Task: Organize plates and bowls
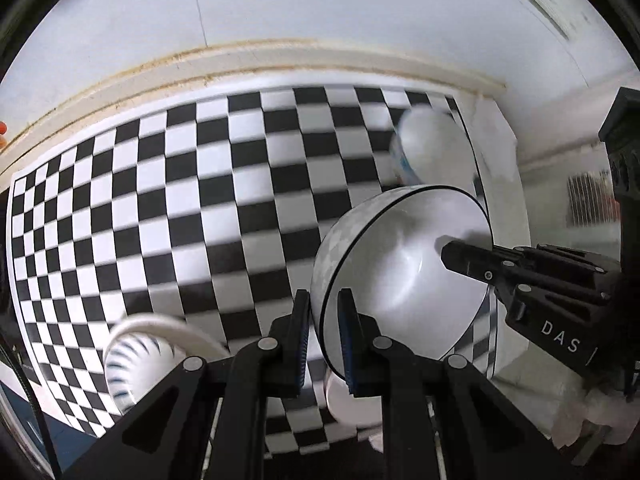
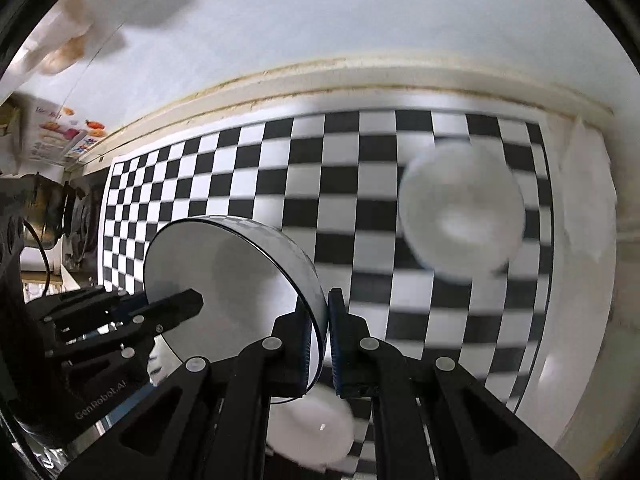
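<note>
A white bowl with a thin black rim line is held in the air over the checkered mat, tilted on its side. My left gripper is shut on its rim on one side. My right gripper is shut on the opposite rim of the same bowl. Each gripper shows in the other's view: the right gripper and the left gripper. A blurred white bowl rests on the mat far right; it also shows in the left wrist view.
A black-and-white checkered mat covers the counter up to a cream back ledge. A white bowl with blue stripes sits at the mat's near left. Another white dish lies below the held bowl. White cloth lies right of the mat.
</note>
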`<state>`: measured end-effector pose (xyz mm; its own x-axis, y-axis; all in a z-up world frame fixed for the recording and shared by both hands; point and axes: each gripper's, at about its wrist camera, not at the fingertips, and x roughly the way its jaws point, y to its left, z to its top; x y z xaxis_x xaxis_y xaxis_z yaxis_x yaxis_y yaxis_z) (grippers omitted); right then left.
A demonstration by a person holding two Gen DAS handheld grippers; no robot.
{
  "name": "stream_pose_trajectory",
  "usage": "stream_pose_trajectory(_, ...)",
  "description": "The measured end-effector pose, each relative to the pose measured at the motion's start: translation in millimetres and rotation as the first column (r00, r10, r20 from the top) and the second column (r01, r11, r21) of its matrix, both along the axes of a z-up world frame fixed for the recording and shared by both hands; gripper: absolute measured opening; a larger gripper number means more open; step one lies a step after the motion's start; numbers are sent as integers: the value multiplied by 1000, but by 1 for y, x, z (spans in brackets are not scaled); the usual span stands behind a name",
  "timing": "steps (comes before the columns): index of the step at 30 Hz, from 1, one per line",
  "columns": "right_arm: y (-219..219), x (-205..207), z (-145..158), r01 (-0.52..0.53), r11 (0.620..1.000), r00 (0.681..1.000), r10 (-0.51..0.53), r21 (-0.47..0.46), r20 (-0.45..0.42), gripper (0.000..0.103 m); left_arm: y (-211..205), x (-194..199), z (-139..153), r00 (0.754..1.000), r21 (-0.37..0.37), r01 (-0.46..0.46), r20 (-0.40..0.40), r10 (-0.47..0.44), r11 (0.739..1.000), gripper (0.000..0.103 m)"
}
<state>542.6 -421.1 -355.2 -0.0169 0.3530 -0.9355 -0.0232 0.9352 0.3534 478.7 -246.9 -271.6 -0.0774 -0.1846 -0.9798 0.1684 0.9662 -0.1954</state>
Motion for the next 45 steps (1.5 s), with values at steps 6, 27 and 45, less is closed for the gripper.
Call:
stream_pose_trajectory(6,-8,-84,-3,50,999,998,-49,18,-38,9,-6,-54,-17,996,-15,58,-63,-59,998,12)
stream_pose_trajectory(27,-14,-165,-86,70,997,977,-72,-19,-200,9,-38,-96,-86,969,123,216,-150,-197,969,12)
stream_pose_trajectory(45,-29,-136,-58,72,996,970,-60,43,-234,24,-41,-49,-27,979,44,195,-68,-192,980,18)
